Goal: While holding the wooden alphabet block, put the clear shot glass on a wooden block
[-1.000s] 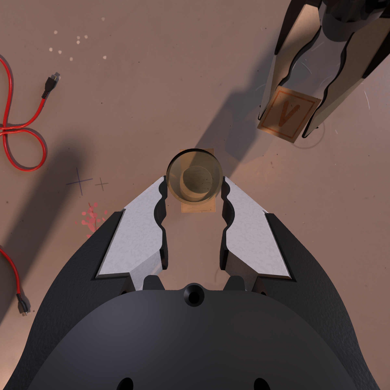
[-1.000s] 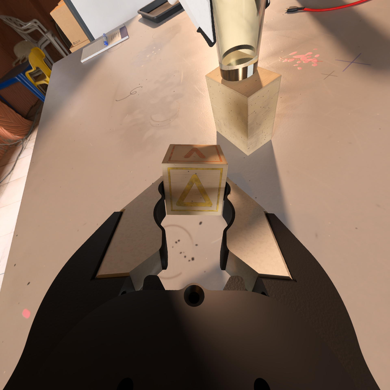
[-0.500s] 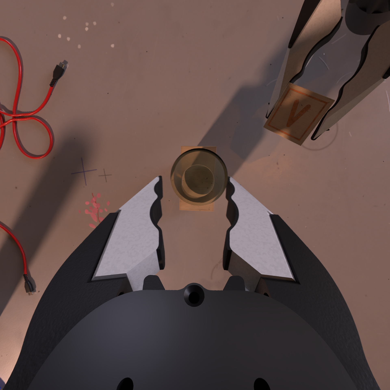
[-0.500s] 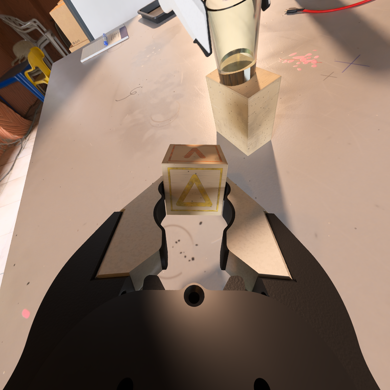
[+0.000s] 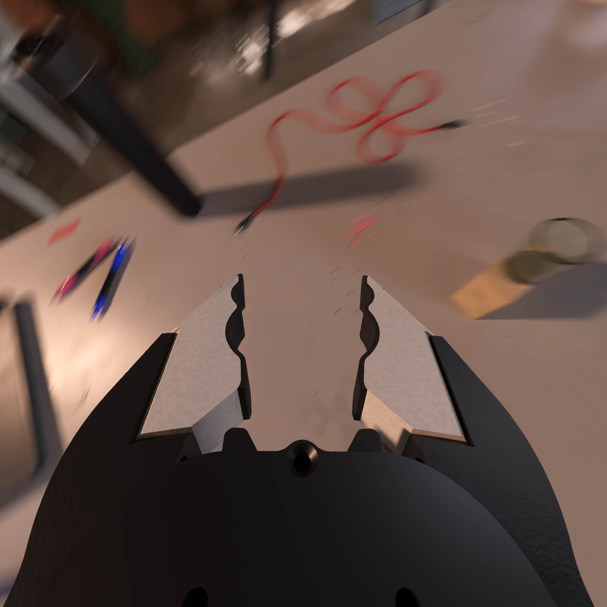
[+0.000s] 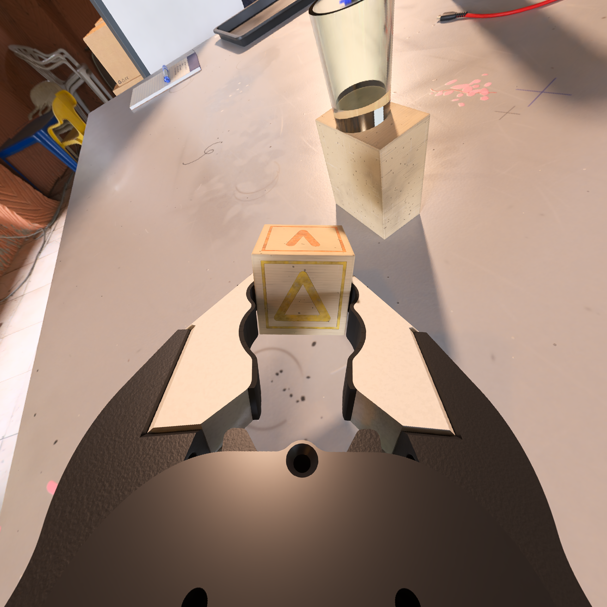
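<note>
Okay, I've let go: left gripper (image 5: 302, 279) fingers spread, empty; glass (image 6: 356, 62) sits on plain block (image 6: 377, 170); right gripper (image 6: 302, 292) pinches alphabet block (image 6: 302, 279).

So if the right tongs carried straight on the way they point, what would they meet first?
Probably the tall pale wooden block bearing the clear shot glass, slightly right of the line ahead; the held wooden alphabet block would likely touch first, though depth is unclear.

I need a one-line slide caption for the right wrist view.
Right gripper holds a wooden alphabet block; behind it, a clear shot glass stands upright on a tall pale wooden block.
</note>
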